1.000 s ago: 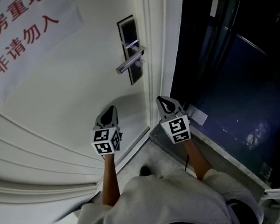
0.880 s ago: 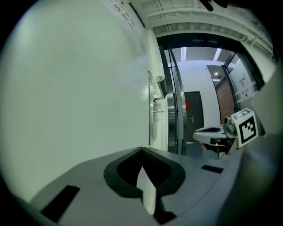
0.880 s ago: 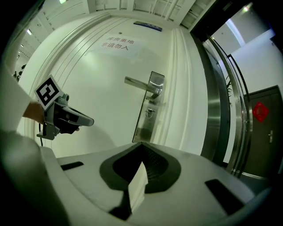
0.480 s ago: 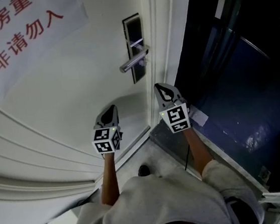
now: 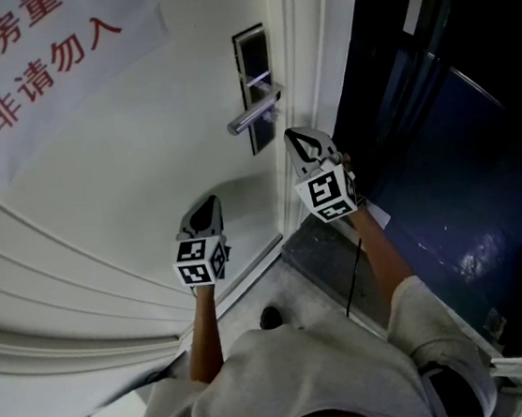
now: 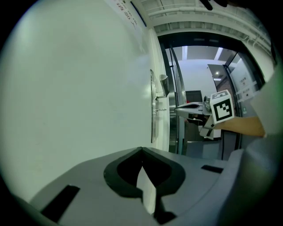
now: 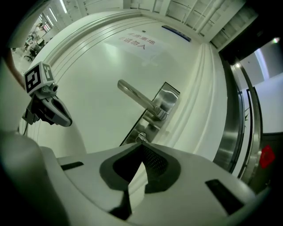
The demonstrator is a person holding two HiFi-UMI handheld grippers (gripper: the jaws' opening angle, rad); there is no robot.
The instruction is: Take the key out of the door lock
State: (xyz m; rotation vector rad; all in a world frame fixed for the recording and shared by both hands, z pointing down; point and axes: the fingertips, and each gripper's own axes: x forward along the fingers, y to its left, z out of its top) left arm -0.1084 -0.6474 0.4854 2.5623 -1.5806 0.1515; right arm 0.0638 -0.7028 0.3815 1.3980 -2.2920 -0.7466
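Found right gripper (image 5: 292,137) closed and empty, tips near lock plate (image 5: 252,55) under door handle (image 5: 252,117); found left gripper (image 5: 209,202) closed, empty, beside door (image 5: 135,180)

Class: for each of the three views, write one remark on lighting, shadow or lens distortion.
Head view: the door is softly lit, with a faint shadow below the handle; past the door's edge it is dark. Left gripper view: fisheye, black corners, a bright backlit doorway. Right gripper view: fisheye curves the door's mouldings; the handle is sharp and glints.
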